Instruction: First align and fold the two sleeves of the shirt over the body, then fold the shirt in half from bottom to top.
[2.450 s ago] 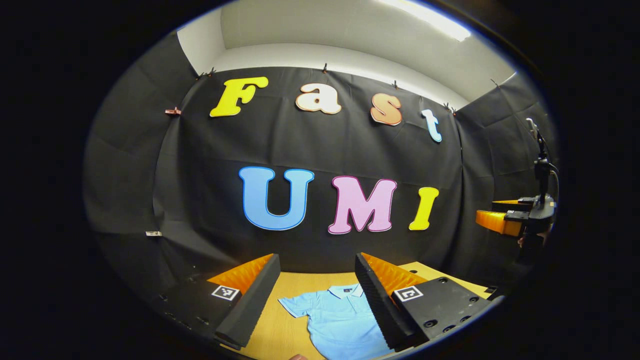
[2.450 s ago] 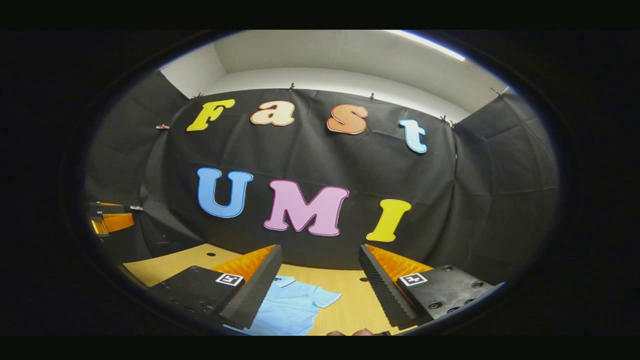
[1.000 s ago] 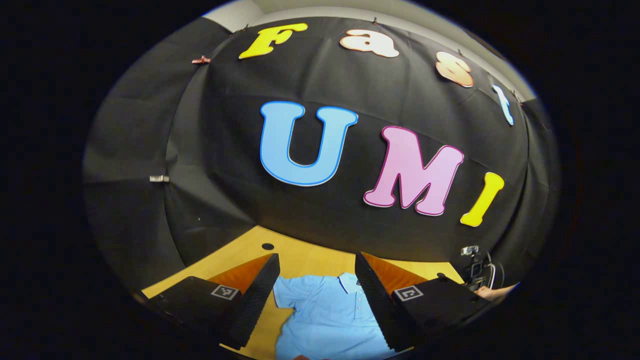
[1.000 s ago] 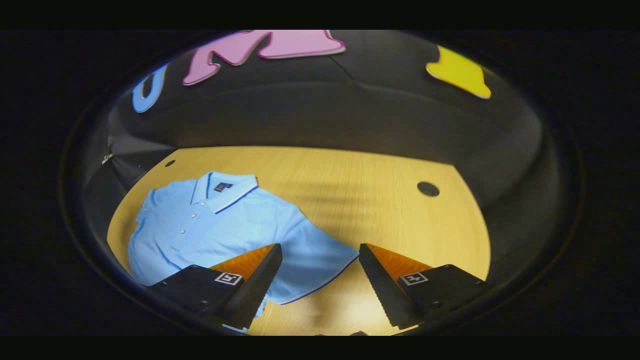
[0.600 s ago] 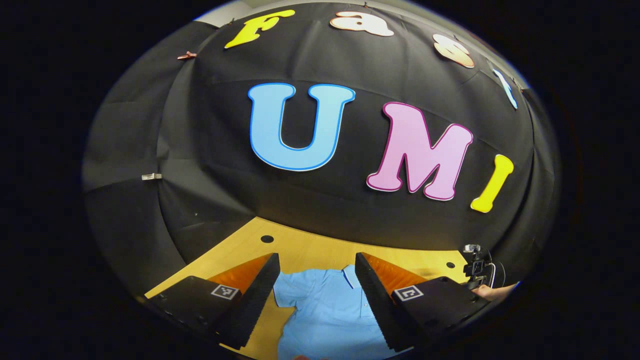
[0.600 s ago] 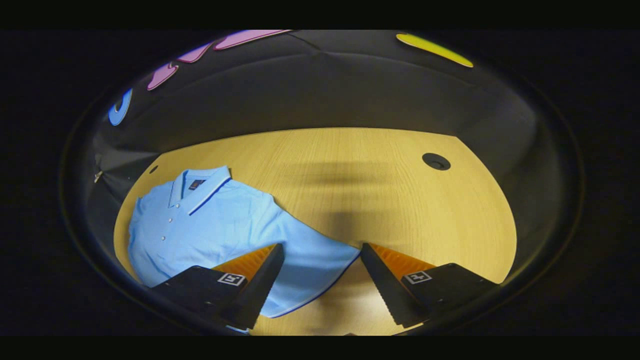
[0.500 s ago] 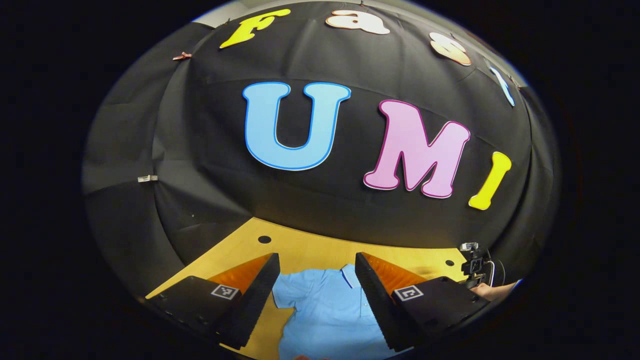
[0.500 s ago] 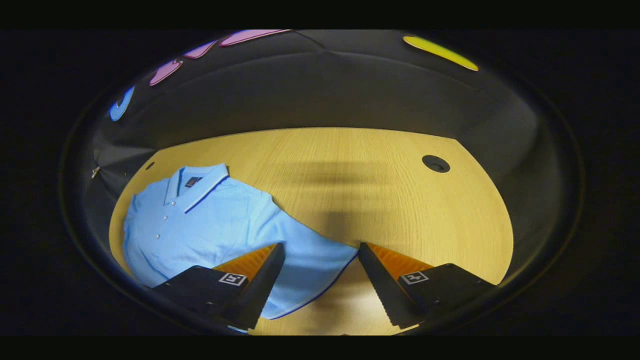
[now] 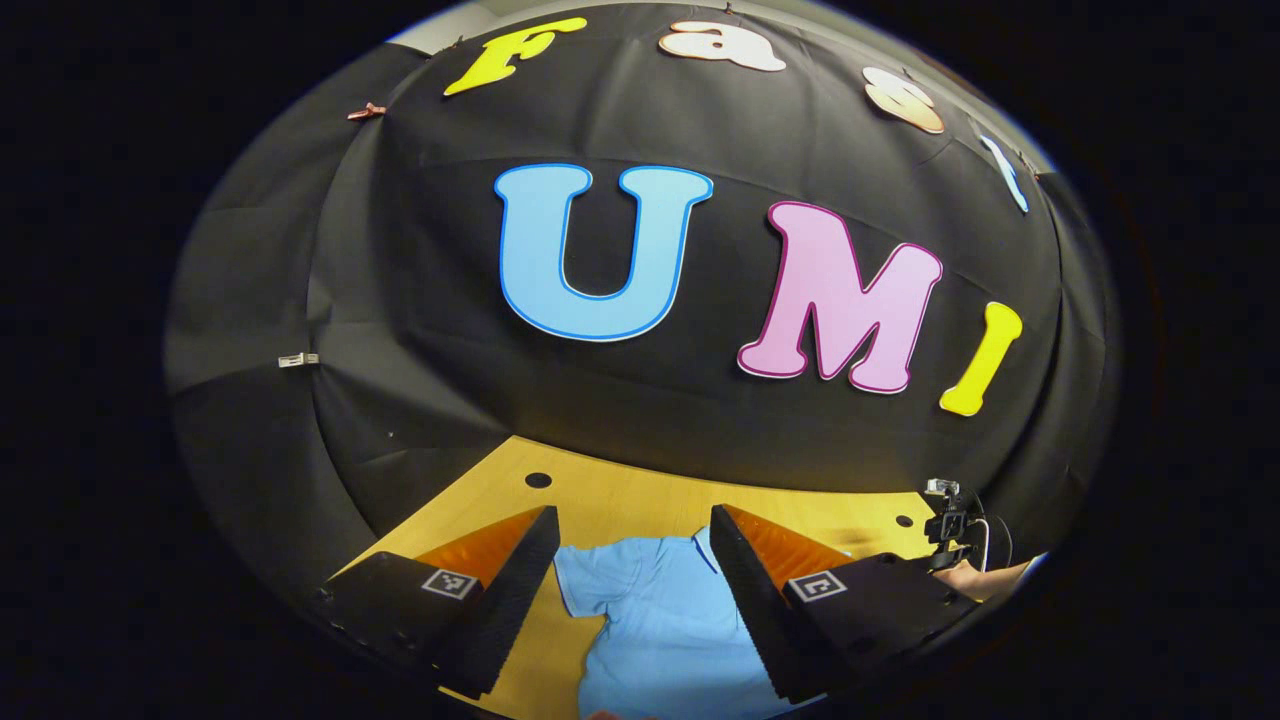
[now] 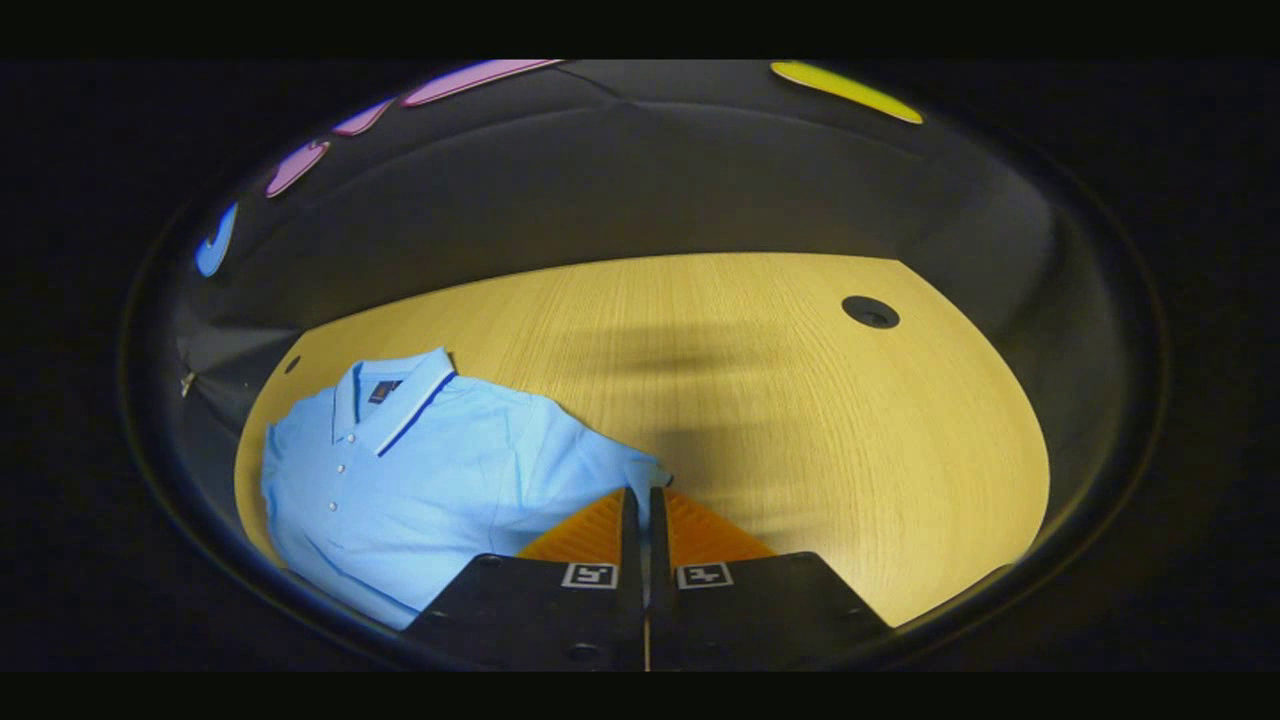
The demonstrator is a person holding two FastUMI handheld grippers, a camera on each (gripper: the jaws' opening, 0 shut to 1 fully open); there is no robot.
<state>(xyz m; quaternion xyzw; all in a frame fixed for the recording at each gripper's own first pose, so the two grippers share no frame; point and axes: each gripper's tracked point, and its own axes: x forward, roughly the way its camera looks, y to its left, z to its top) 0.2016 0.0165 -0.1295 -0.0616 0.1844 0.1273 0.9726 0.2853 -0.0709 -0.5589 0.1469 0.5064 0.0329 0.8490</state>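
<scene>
Wooden table (image 10: 800, 400) spans ahead of both tongs. Light blue shirt (image 10: 430, 470) lies flat on it, ahead-left of the right gripper (image 10: 638, 495), whose fingers are pressed together on the sleeve (image 10: 625, 470) edge. Left gripper (image 9: 630, 530) is spread, hovering with the shirt's other shoulder showing between its fingers. Risk: thin pinch slips when lifted, or drags the body and skews the fold.
</scene>
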